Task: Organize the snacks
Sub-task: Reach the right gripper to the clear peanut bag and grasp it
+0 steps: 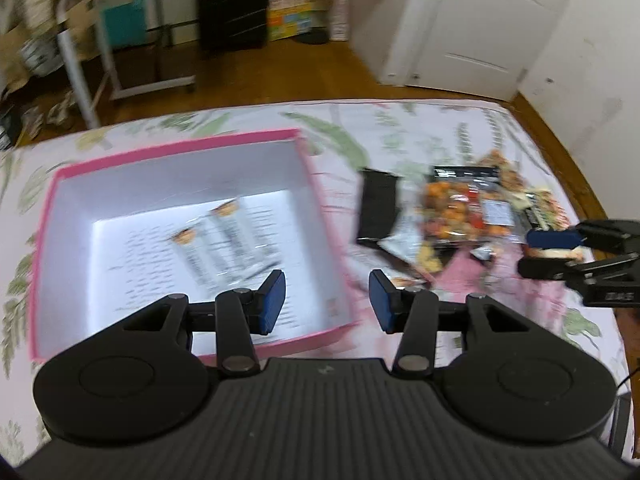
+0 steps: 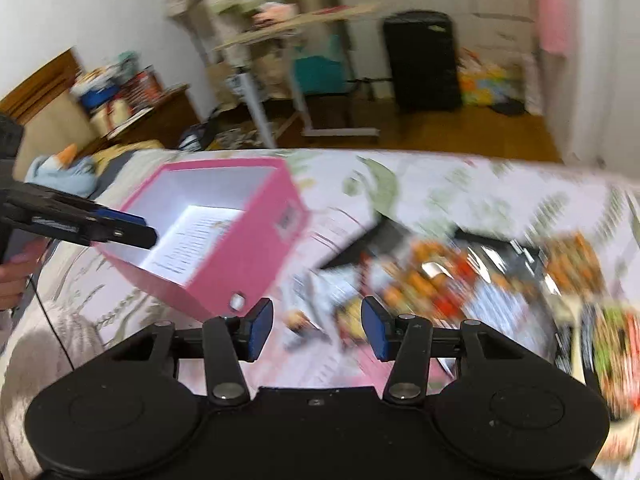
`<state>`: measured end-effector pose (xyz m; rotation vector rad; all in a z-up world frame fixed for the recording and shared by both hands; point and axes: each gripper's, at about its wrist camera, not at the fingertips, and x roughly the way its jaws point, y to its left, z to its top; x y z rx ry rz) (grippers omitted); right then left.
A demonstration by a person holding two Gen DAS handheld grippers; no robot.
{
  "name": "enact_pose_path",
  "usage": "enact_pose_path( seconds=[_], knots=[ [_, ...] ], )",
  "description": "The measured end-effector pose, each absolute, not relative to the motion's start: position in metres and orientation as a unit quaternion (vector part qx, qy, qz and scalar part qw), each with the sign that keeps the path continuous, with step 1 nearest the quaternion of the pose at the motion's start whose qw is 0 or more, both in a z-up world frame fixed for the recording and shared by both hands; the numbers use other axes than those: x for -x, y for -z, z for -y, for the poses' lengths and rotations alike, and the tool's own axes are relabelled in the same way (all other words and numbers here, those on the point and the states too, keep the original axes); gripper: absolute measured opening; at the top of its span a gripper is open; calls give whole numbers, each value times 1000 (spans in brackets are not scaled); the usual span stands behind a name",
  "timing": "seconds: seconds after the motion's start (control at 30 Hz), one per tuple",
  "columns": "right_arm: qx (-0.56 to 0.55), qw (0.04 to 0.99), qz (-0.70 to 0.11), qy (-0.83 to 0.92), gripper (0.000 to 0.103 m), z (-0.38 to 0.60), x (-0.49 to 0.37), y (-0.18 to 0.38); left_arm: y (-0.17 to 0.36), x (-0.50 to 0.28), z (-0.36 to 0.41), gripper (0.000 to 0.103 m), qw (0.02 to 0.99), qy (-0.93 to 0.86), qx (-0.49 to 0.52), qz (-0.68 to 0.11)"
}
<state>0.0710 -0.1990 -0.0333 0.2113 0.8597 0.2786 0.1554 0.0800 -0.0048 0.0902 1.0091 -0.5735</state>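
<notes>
A pink box (image 1: pixel 308 168) with a white inside sits on the floral bed cover; two snack bars (image 1: pixel 224 236) lie in it. My left gripper (image 1: pixel 327 300) is open and empty over the box's near right corner. A pile of snack packets (image 1: pixel 464 216) lies to the right of the box, with a black packet (image 1: pixel 378 204) at its left. My right gripper (image 2: pixel 317 330) is open and empty above the pile (image 2: pixel 460 280), right of the box (image 2: pixel 256 240). It also shows at the right edge of the left wrist view (image 1: pixel 538 254). Both views are motion-blurred.
The bed cover (image 1: pixel 420 132) ends at a wooden floor beyond. A rolling table (image 1: pixel 92 32), a black case (image 1: pixel 234 4) and a white door (image 1: pixel 480 20) stand further back. A blue stuffed toy (image 2: pixel 60 172) lies left of the box.
</notes>
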Motion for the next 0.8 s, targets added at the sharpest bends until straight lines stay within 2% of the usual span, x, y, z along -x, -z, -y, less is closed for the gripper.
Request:
enact_pose_path(
  seconds=[0.3, 0.37, 0.5, 0.53, 0.57, 0.63, 0.73, 0.8],
  knots=[
    [-203, 891, -404, -44, 58, 255, -53, 100, 36, -161, 5, 45, 812, 308, -48, -493],
    [-222, 890, -398, -20, 64, 263, -54, 113, 48, -169, 20, 45, 808, 310, -47, -499],
    [-233, 889, -394, 7, 70, 276, -57, 132, 73, -187, 46, 45, 807, 305, -44, -504],
    [-241, 887, -393, 9, 77, 278, -57, 137, 78, -192, 50, 45, 810, 300, -41, -503],
    [-251, 884, -394, 11, 80, 279, -56, 142, 83, -197, 55, 45, 813, 296, -40, -500],
    [-271, 881, -388, 11, 81, 280, -54, 149, 92, -207, 62, 45, 823, 279, -36, -494],
    [-295, 887, -357, 11, 89, 279, -52, 157, 105, -222, 72, 45, 823, 272, -29, -497],
    [-305, 892, -333, 19, 89, 279, -53, 159, 112, -232, 78, 45, 819, 272, -20, -505]
  ],
)
